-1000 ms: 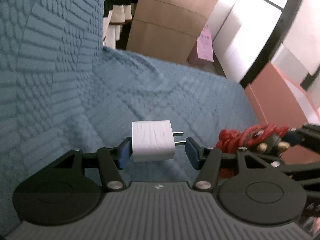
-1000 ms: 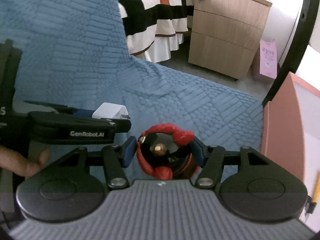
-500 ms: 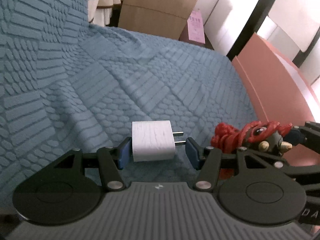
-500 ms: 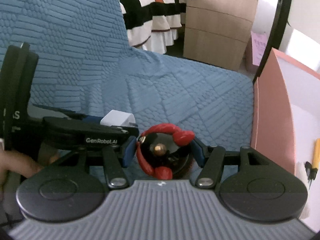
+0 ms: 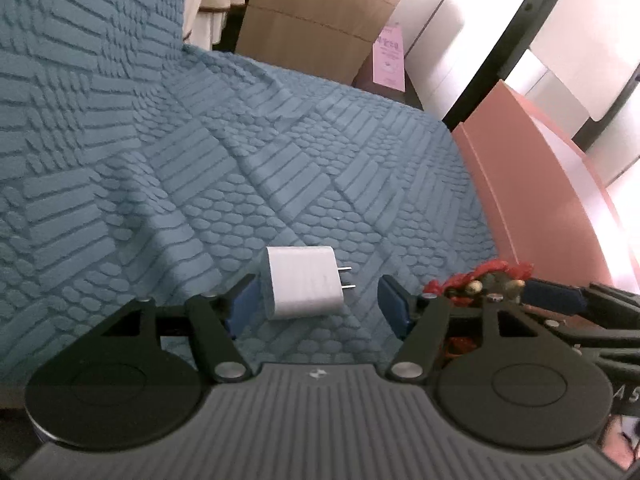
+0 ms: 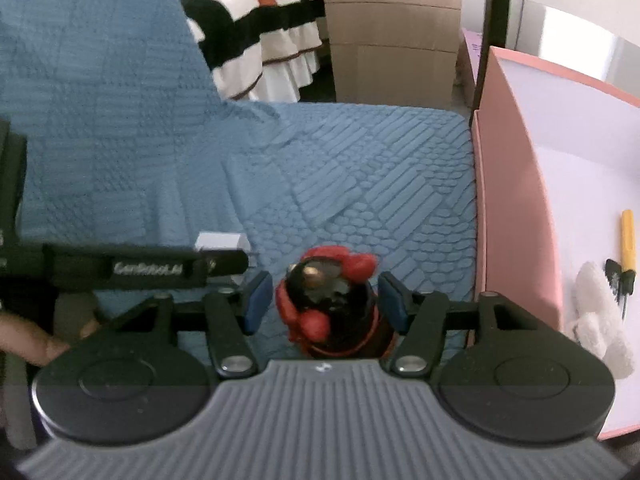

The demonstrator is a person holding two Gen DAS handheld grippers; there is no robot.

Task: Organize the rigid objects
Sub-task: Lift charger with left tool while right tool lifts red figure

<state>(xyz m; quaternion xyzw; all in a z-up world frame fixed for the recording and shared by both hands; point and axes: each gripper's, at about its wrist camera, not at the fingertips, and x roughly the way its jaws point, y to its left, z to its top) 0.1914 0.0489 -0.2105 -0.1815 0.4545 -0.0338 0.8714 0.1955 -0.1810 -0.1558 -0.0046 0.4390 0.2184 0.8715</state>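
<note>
My left gripper (image 5: 318,306) is shut on a white plug adapter (image 5: 302,282), its prongs pointing right, held above the blue textured cover (image 5: 280,184). My right gripper (image 6: 324,300) is shut on a black and red figurine (image 6: 330,300), held close to the pink box (image 6: 516,208) on the right. In the left wrist view the figurine (image 5: 480,274) and the right gripper show at the right edge. In the right wrist view the left gripper's finger (image 6: 148,266) and the adapter (image 6: 218,242) show at the left.
The pink box has a white inside holding a yellow-handled tool (image 6: 627,246) and a white fluffy item (image 6: 600,316). A wooden drawer cabinet (image 6: 392,28) and a striped bed cover (image 6: 256,28) stand behind. A dark pole (image 5: 508,40) rises by the box.
Both grippers have moved right toward the pink box with their objects still held. More of the box's inside shows in the right wrist view.
</note>
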